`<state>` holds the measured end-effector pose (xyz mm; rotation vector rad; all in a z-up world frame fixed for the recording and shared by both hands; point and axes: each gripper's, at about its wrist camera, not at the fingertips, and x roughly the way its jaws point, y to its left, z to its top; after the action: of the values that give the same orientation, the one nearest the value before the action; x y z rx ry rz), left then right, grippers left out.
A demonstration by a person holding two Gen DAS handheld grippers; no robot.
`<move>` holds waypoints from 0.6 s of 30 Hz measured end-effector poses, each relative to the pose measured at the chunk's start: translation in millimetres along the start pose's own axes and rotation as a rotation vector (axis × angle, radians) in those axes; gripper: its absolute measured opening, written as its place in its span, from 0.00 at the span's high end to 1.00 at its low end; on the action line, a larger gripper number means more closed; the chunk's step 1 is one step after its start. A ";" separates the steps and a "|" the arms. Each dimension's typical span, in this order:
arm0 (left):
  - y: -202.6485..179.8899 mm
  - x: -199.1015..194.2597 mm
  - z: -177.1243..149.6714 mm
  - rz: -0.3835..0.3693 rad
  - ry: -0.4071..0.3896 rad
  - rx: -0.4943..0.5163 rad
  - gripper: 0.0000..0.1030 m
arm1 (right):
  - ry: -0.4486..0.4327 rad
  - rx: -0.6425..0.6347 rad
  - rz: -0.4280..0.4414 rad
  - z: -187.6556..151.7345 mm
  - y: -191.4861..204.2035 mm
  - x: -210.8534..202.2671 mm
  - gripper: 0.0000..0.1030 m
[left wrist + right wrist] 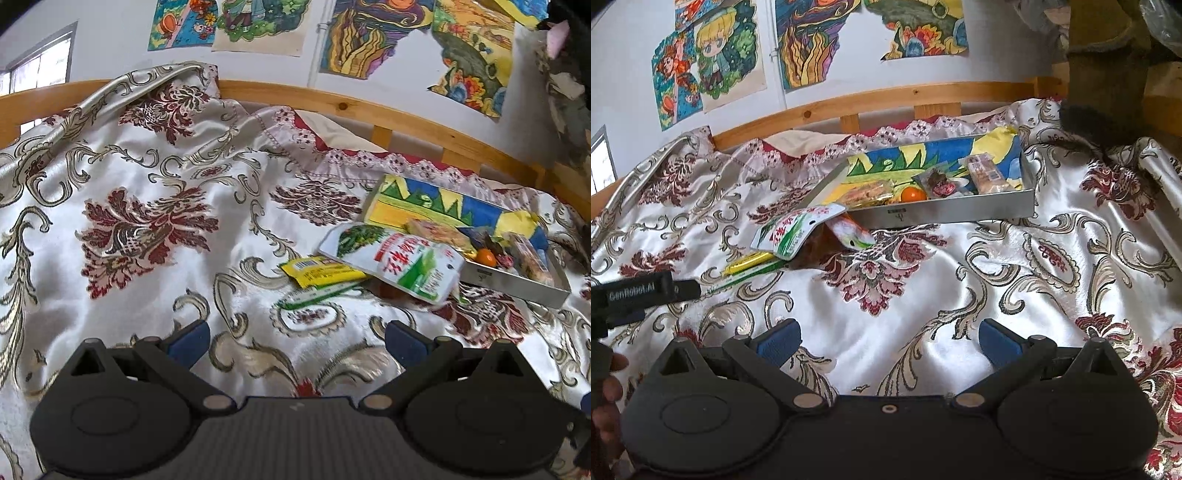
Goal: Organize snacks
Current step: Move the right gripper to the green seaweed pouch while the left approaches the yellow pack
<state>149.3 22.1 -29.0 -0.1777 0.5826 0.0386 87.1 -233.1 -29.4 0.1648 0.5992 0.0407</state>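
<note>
A metal tray (pixel 517 286) (pixel 945 214) with a colourful drawing as lining lies on the patterned bedspread. It holds several wrapped snacks and an orange ball (pixel 485 257) (pixel 913 194). A white-green snack pouch (pixel 395 260) (pixel 796 229) leans on the tray's near corner. A yellow packet (pixel 321 271) (pixel 746 263) lies beside it, over a green-white packet (pixel 314 297). A brown-orange packet (pixel 846 230) lies under the pouch. My left gripper (pixel 295 341) is open and empty, short of the packets. My right gripper (pixel 888 341) is open and empty over the cloth.
A wooden bed rail (pixel 332 99) (pixel 886 99) runs behind the bedspread, under drawings on the wall. The left gripper's body (pixel 635 295) shows at the left edge of the right wrist view. Dark fabric (pixel 1108 92) hangs at the right.
</note>
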 end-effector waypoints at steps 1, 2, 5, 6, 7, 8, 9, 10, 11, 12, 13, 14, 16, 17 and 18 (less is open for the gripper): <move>1.6 2.5 3.1 -0.002 0.003 0.000 0.00 | 0.001 -0.004 -0.001 -0.3 0.1 1.2 0.01; 3.6 6.0 6.5 -0.008 0.012 -0.001 0.00 | 0.003 -0.007 -0.002 -0.3 -0.1 2.4 0.01; 9.8 20.1 17.1 -0.036 0.047 -0.003 0.00 | 0.019 -0.018 -0.002 -0.5 0.2 7.2 0.01; 11.3 24.8 20.2 -0.045 0.059 0.001 0.00 | 0.024 -0.022 0.001 -0.9 0.8 8.3 0.01; 12.9 30.2 23.4 -0.051 0.074 0.004 0.00 | 0.028 -0.027 0.003 -1.0 1.1 8.9 0.01; 14.7 35.3 25.8 -0.058 0.088 0.006 0.00 | 0.032 -0.034 0.008 -1.0 1.8 9.9 0.01; 16.5 39.5 27.1 -0.067 0.094 0.007 0.00 | 0.035 -0.038 0.012 -0.6 2.4 10.6 0.01; 18.7 43.6 28.5 -0.078 0.096 0.002 0.00 | 0.038 -0.044 0.018 0.7 3.2 12.1 0.01; 20.9 46.8 29.7 -0.093 0.096 -0.002 0.00 | 0.040 -0.056 0.026 3.3 4.3 14.0 0.01; 22.9 50.1 31.2 -0.110 0.096 -0.005 0.00 | 0.040 -0.069 0.035 7.6 5.7 16.4 0.01; 24.4 53.2 33.0 -0.120 0.095 -0.007 0.00 | 0.038 -0.083 0.047 13.2 7.5 19.2 0.01; 26.1 56.5 34.8 -0.127 0.091 -0.008 0.00 | 0.032 -0.098 0.061 19.2 9.5 22.1 0.01; 28.9 63.9 39.4 -0.142 0.082 -0.002 0.00 | 0.020 -0.140 0.088 35.7 14.9 32.5 0.01; 29.8 68.5 42.2 -0.154 0.078 0.012 0.00 | 0.017 -0.154 0.098 45.1 17.5 39.3 0.01; 30.5 72.9 44.8 -0.166 0.079 0.031 0.00 | 0.017 -0.168 0.112 55.6 20.0 47.3 0.01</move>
<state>232.0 59.0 -37.2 -0.1976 0.6451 -0.1390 157.7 -217.2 -7.3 0.0349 0.6004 0.2000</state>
